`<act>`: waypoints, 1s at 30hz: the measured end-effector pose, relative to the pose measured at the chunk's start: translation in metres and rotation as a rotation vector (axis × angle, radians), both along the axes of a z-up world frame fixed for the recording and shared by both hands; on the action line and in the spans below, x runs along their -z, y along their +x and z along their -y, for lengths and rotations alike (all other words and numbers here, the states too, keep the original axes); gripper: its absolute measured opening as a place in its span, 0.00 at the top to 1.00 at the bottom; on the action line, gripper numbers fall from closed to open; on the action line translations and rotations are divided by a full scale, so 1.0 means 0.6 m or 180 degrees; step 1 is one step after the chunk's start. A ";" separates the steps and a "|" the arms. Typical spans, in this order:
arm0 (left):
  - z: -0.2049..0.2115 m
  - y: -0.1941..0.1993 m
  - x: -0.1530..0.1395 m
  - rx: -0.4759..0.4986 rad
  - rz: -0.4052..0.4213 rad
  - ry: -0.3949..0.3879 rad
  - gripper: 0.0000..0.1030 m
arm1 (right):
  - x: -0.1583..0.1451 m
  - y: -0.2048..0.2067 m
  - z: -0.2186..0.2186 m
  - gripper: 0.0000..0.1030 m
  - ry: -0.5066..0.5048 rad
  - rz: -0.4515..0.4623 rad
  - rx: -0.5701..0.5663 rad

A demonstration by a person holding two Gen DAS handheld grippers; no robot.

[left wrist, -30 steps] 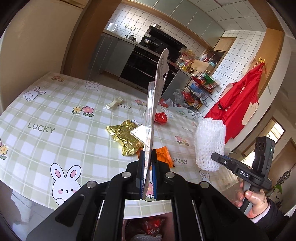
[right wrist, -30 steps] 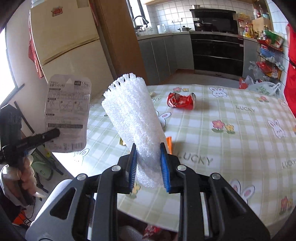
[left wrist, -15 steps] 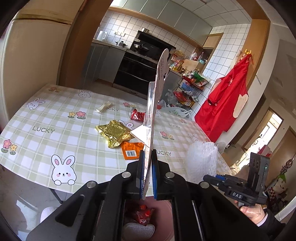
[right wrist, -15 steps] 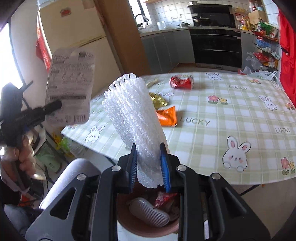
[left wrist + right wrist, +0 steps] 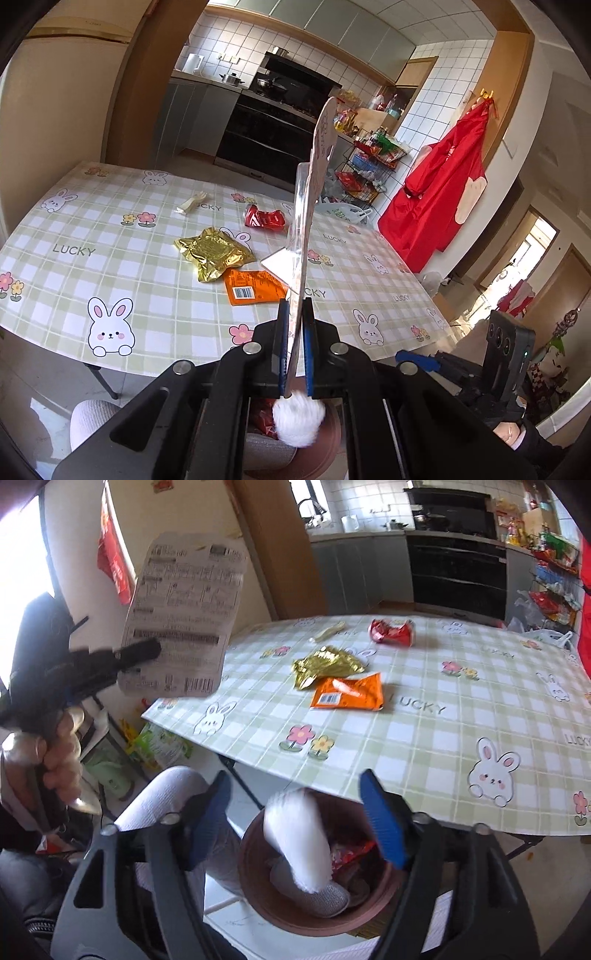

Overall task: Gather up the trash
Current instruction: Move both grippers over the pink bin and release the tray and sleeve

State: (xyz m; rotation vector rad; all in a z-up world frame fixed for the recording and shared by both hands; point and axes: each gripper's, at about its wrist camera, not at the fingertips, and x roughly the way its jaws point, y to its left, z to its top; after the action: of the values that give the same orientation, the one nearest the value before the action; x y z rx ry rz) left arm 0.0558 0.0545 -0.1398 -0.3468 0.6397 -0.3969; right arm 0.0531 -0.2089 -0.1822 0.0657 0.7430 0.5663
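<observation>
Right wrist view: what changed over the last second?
The right gripper has just opened and let go of the white foam net, which now drops into the brown bin below. Both hands came back from the table to the bin. Unchanged: left gripper still shut on the blister card.

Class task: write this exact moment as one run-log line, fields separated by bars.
right gripper: jaws just opened, empty | white foam net: dropping into brown bin | left gripper: shut on blister card | table: wrappers remain
</observation>
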 end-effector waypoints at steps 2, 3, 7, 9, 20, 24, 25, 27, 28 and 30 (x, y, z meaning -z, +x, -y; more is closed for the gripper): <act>0.007 0.003 0.007 0.0055 -0.0039 -0.0006 0.93 | -0.016 0.000 0.013 0.06 -0.0024 0.0194 0.0223; 0.011 0.005 0.011 0.0084 -0.0061 -0.0005 0.93 | -0.023 0.000 0.019 0.06 -0.0030 0.0270 0.0318; 0.039 0.009 0.038 0.0300 -0.0187 0.0012 0.93 | -0.040 0.010 0.038 0.06 -0.0013 0.0403 0.0625; 0.056 0.008 0.054 0.0420 -0.0252 0.0052 0.93 | -0.044 0.011 0.046 0.06 0.0016 0.0481 0.0743; 0.120 -0.002 0.096 0.0855 -0.0466 0.0102 0.93 | -0.052 0.010 0.110 0.06 0.0177 0.0564 0.1320; 0.129 -0.003 0.096 0.0959 -0.0465 0.0088 0.93 | -0.046 0.014 0.120 0.06 0.0205 0.0503 0.1388; 0.131 -0.004 0.095 0.0981 -0.0471 0.0084 0.93 | -0.044 0.013 0.120 0.06 0.0208 0.0495 0.1391; 0.133 -0.003 0.097 0.1005 -0.0494 0.0081 0.92 | -0.043 0.014 0.120 0.06 0.0205 0.0491 0.1398; 0.133 -0.003 0.099 0.1007 -0.0511 0.0075 0.86 | -0.043 0.015 0.120 0.06 0.0204 0.0488 0.1393; 0.129 -0.001 0.100 0.0958 -0.0531 0.0063 0.62 | -0.040 0.017 0.118 0.06 0.0197 0.0467 0.1384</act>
State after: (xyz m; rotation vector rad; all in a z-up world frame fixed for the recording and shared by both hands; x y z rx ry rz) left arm 0.0550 -0.0226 -0.1999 -0.2665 0.8625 -0.6531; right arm 0.0634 -0.2799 -0.1580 0.2347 0.5456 0.1761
